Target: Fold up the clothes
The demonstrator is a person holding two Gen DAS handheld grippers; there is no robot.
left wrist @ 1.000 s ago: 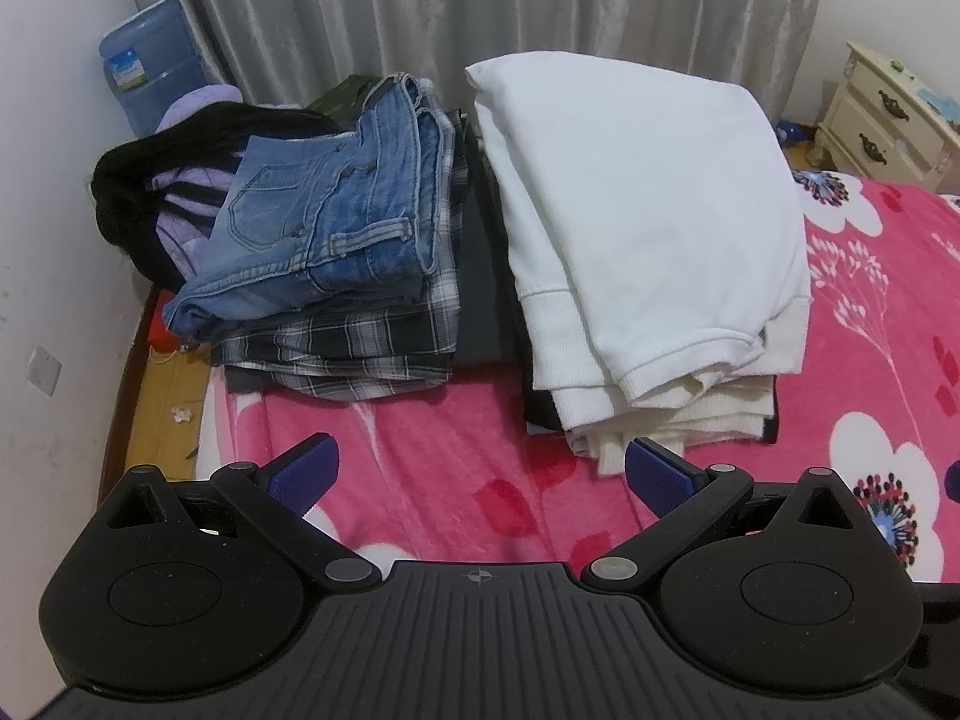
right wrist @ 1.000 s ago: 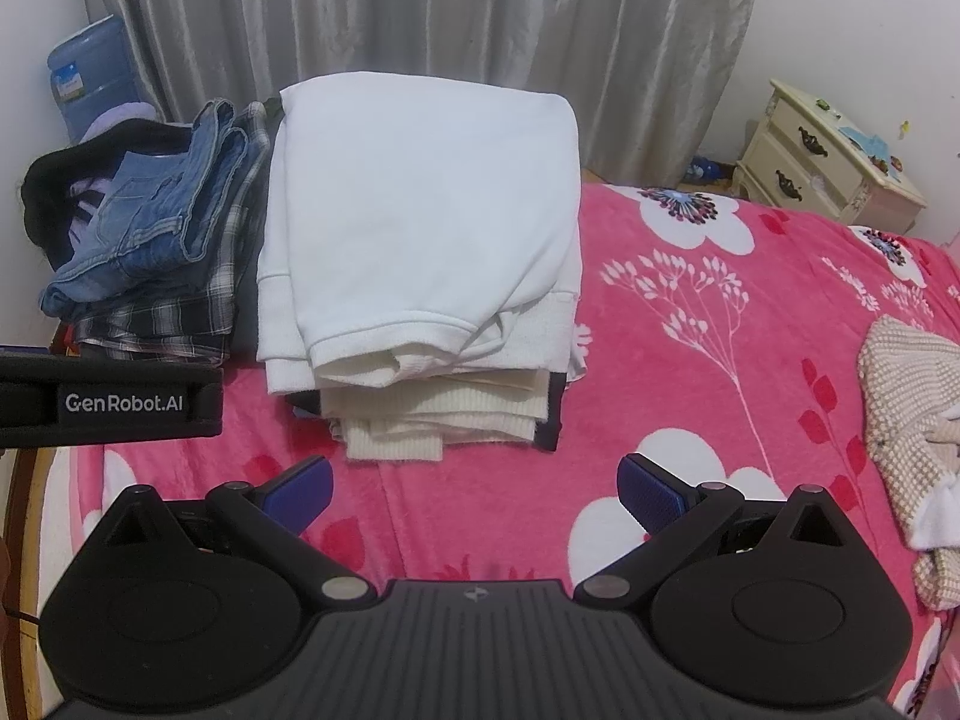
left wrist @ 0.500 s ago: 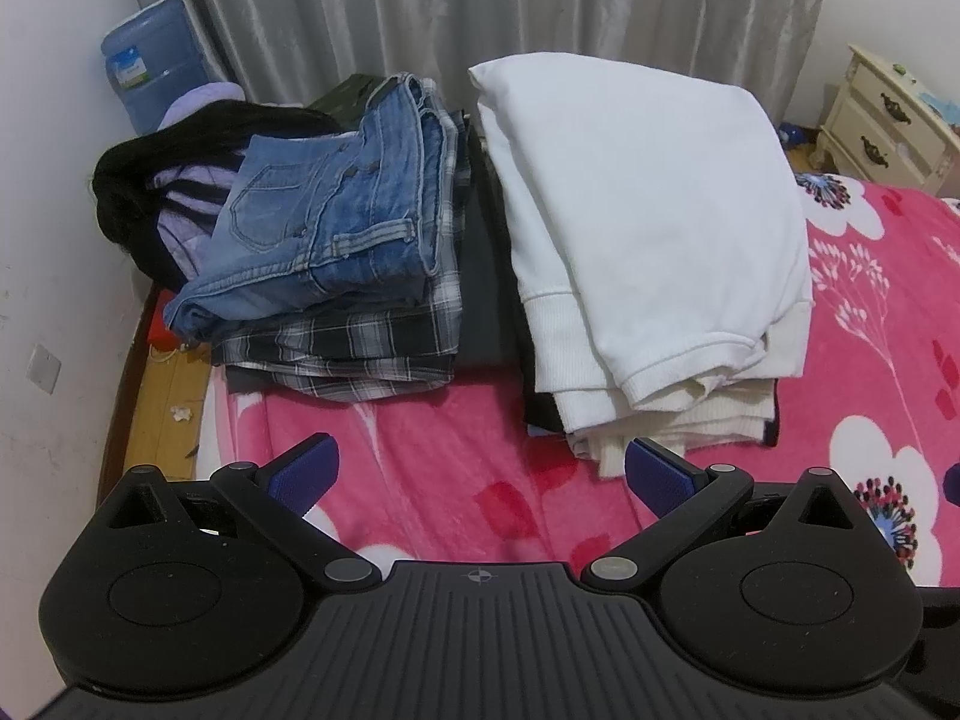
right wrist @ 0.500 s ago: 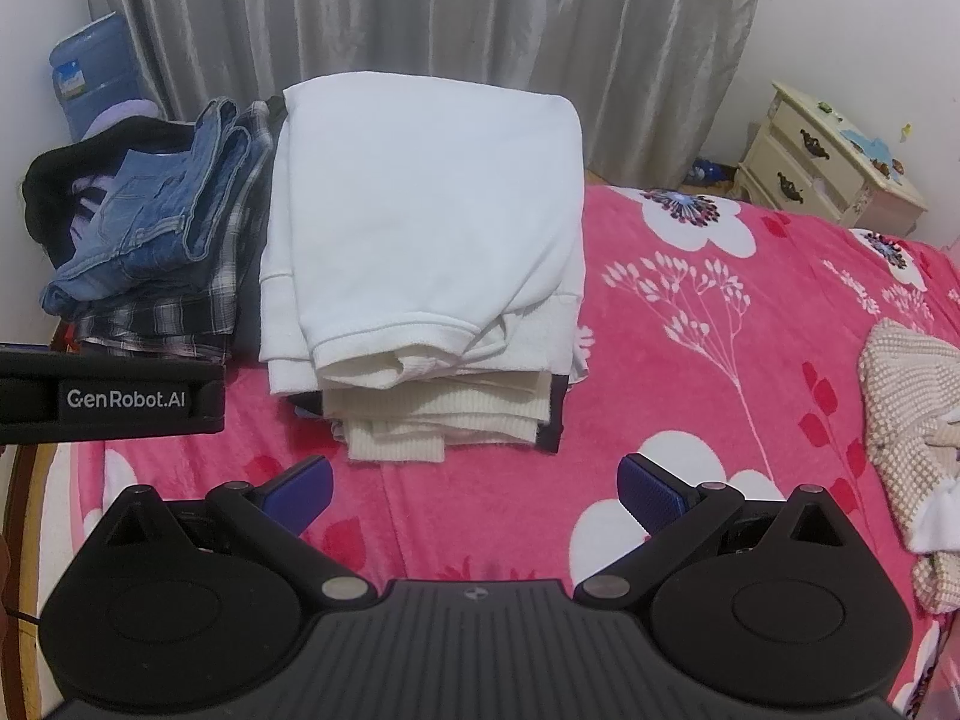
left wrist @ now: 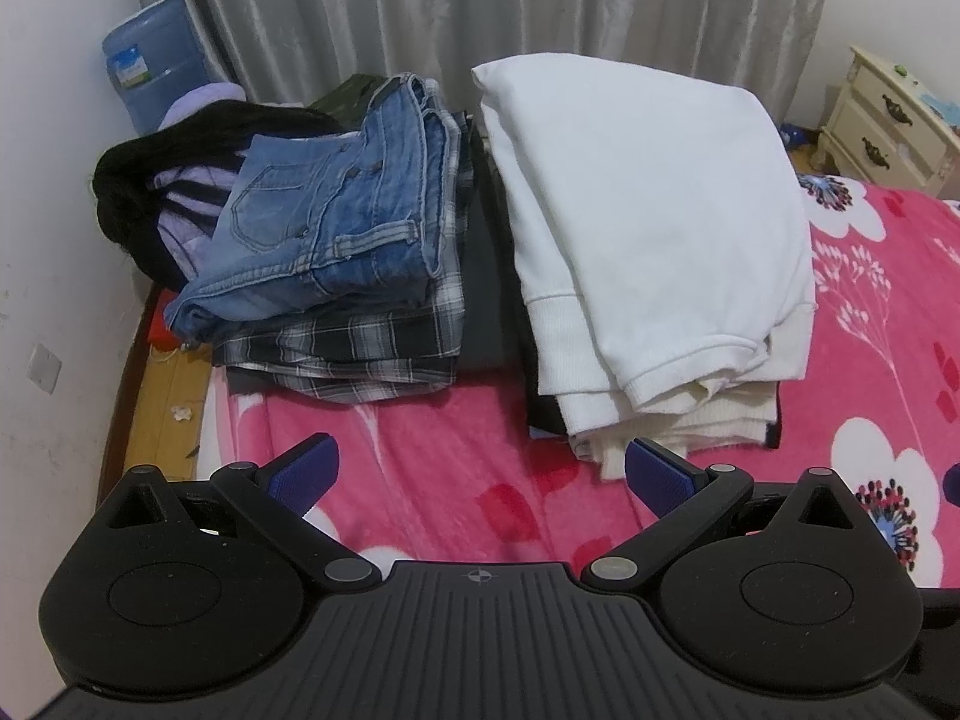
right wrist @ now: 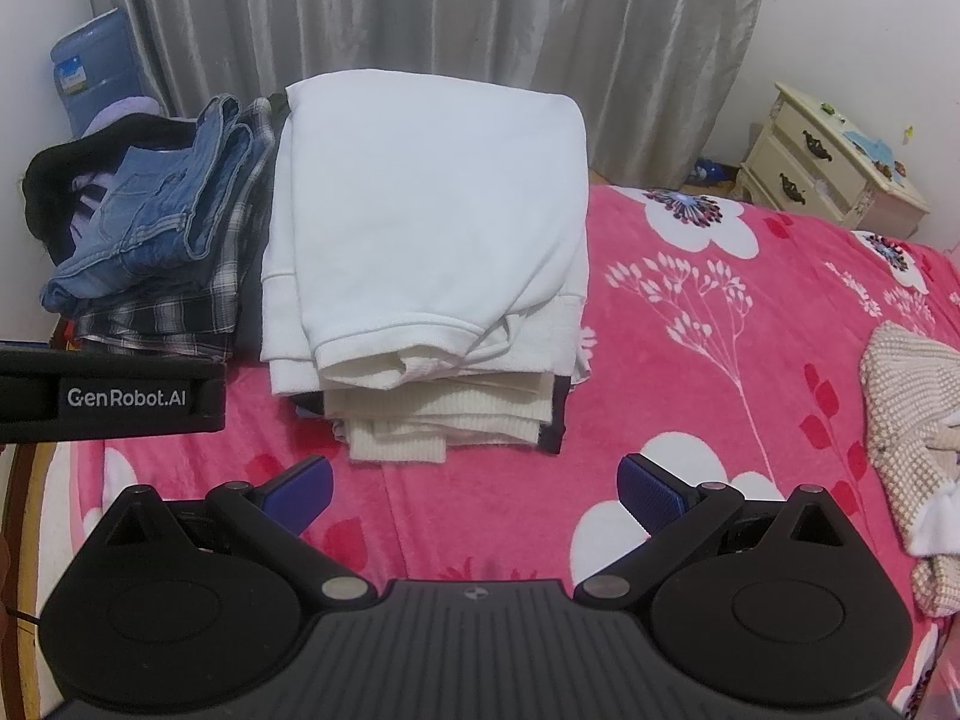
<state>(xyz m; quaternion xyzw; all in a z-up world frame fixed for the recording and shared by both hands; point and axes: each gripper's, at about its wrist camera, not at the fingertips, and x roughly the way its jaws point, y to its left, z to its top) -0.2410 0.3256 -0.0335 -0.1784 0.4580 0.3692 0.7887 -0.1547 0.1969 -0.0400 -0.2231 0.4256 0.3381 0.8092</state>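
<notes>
A folded white sweatshirt (left wrist: 648, 204) (right wrist: 426, 216) tops a stack of cream knitwear on the pink flowered blanket (left wrist: 456, 450) (right wrist: 708, 360). To its left, folded blue jeans (left wrist: 336, 222) (right wrist: 162, 210) lie on a plaid shirt (left wrist: 360, 348). A crumpled beige waffle-knit garment (right wrist: 906, 420) lies unfolded at the right edge of the right wrist view. My left gripper (left wrist: 479, 474) hovers open over the blanket in front of both stacks, holding nothing. My right gripper (right wrist: 474, 486) is open too, just before the white stack. The left gripper's body (right wrist: 108, 399) shows at the left.
A black and lilac heap (left wrist: 162, 192) sits against the left wall, with a blue water jug (left wrist: 150, 60) behind it. Grey curtains (right wrist: 420, 12) hang at the back. A cream nightstand (right wrist: 828, 174) stands at the far right. The bed's wooden edge (left wrist: 162, 396) runs along the left.
Both views have shifted very slightly; the stacks sit a touch lower in frame. Both grippers stay open and empty.
</notes>
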